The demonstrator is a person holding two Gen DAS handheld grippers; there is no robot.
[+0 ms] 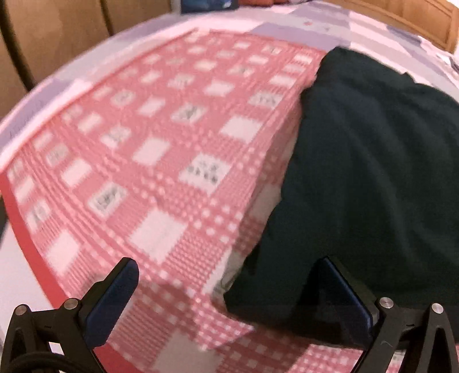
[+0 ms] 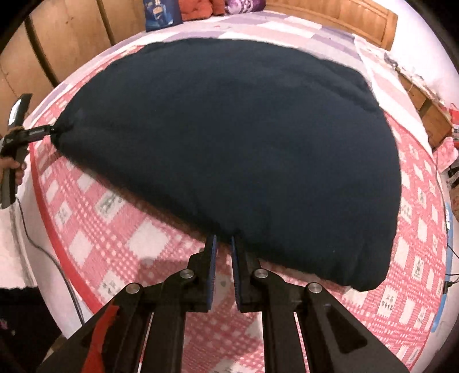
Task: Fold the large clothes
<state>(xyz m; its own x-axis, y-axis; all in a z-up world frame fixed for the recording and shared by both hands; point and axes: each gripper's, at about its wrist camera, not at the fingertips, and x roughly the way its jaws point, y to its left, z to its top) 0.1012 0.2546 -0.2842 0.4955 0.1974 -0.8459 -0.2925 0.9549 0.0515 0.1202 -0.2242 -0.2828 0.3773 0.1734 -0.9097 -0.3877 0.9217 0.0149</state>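
Note:
A large dark navy garment (image 2: 229,149) lies spread over a pink and white checked blanket (image 2: 120,235) on the bed. My right gripper (image 2: 223,244) is shut on the garment's near edge. In the right wrist view my left gripper (image 2: 50,130) sits at the garment's far left corner and seems to pinch it. In the left wrist view the left gripper (image 1: 226,269) shows its fingers wide apart, the right finger (image 1: 341,292) over the garment (image 1: 367,172), the left finger (image 1: 114,298) over the blanket (image 1: 149,160).
A wooden headboard (image 2: 338,20) runs along the far side. Pillows and bags (image 2: 200,11) sit at the far end. A wooden wall (image 2: 66,40) stands on the left. A cable (image 2: 54,258) trails off the bed's left edge.

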